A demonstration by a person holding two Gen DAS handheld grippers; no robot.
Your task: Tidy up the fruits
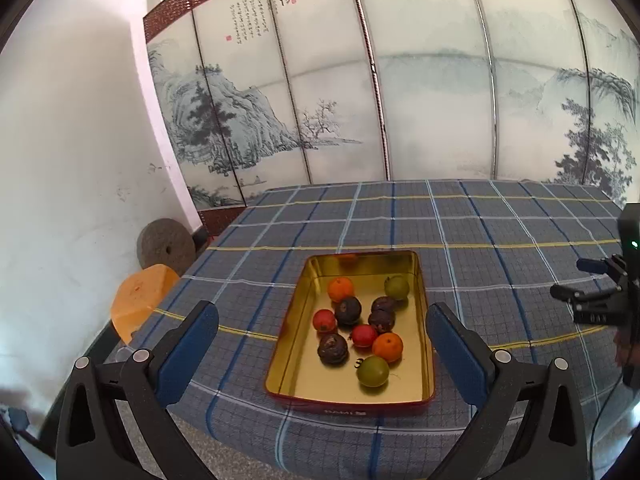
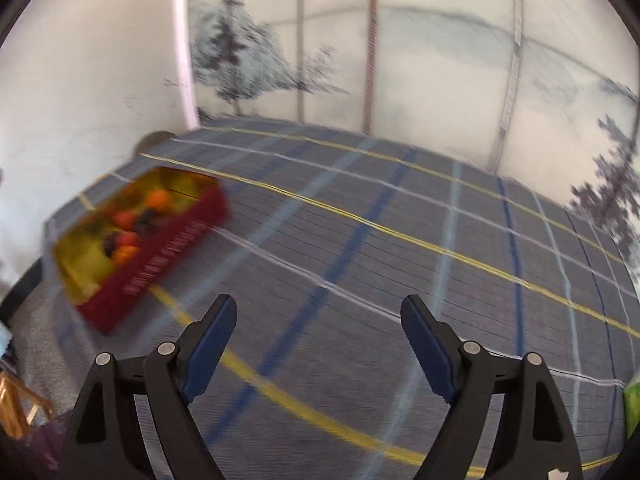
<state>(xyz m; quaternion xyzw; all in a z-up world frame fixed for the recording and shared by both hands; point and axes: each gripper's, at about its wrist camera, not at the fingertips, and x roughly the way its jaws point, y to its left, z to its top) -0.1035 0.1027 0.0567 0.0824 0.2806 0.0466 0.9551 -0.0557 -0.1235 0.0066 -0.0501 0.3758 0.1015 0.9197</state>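
A gold-lined red tin (image 1: 425,332) sits on the plaid tablecloth near its front edge. It holds several small fruits: two orange ones (image 1: 387,346), two red ones (image 1: 363,335), two green ones (image 1: 373,371) and several dark wrinkled ones (image 1: 332,349). My left gripper (image 1: 322,322) is open and empty, hovering in front of the tin. My right gripper (image 2: 318,316) is open and empty over bare cloth; the tin (image 2: 160,264) lies to its left, blurred. The right gripper also shows at the right edge of the left wrist view (image 1: 592,288).
The blue plaid cloth (image 1: 500,240) covers the table. A painted folding screen (image 1: 400,100) stands behind it. An orange stool (image 1: 140,300) and a round stone disc (image 1: 166,244) sit off the table's left side by the white wall. A green object (image 2: 632,408) shows at the right edge.
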